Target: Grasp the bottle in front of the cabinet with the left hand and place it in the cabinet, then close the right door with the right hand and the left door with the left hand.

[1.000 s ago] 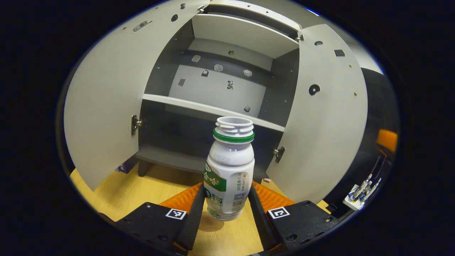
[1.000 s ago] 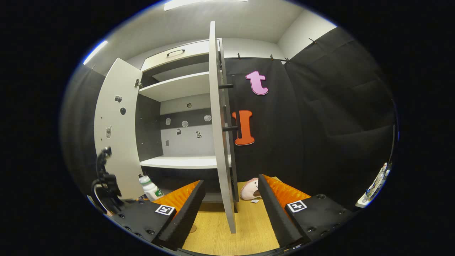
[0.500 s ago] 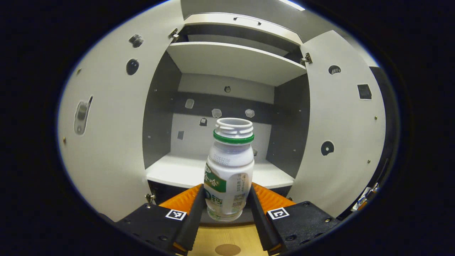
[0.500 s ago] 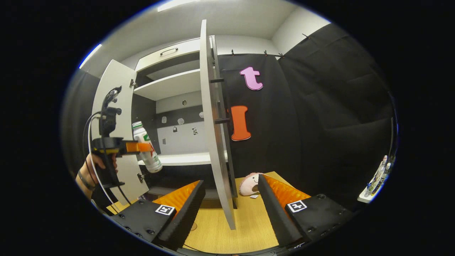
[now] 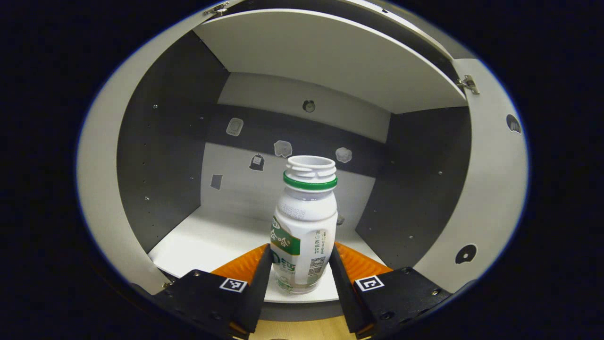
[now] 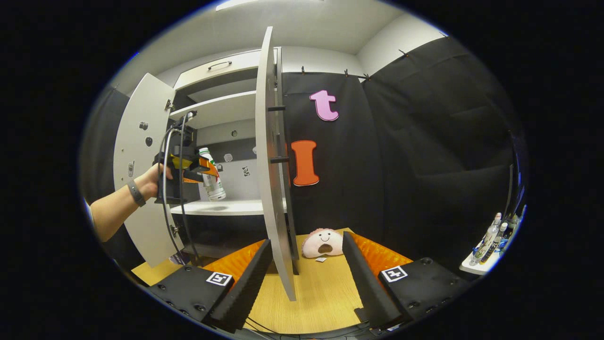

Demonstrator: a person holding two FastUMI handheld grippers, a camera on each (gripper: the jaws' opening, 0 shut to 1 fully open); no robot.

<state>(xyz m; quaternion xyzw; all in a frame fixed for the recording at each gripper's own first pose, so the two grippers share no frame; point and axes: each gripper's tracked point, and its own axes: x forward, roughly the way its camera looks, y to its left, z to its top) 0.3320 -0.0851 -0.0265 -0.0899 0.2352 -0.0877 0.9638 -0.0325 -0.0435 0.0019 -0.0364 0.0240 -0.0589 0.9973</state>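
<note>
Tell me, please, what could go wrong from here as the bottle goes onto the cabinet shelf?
The bottle has no cap and is held low on its body by the left gripper, just above the shelf; a tilted release could tip it. The right door stands edge-on between the open fingers of the right gripper, so swinging it early could strike the person's hand.

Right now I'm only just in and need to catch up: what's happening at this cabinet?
A person's left gripper is clamped on a white bottle, holding it just above the cabinet's middle shelf. Both doors stand open. The right gripper waits open, with the right door's edge between its fingers, untouched.
</note>
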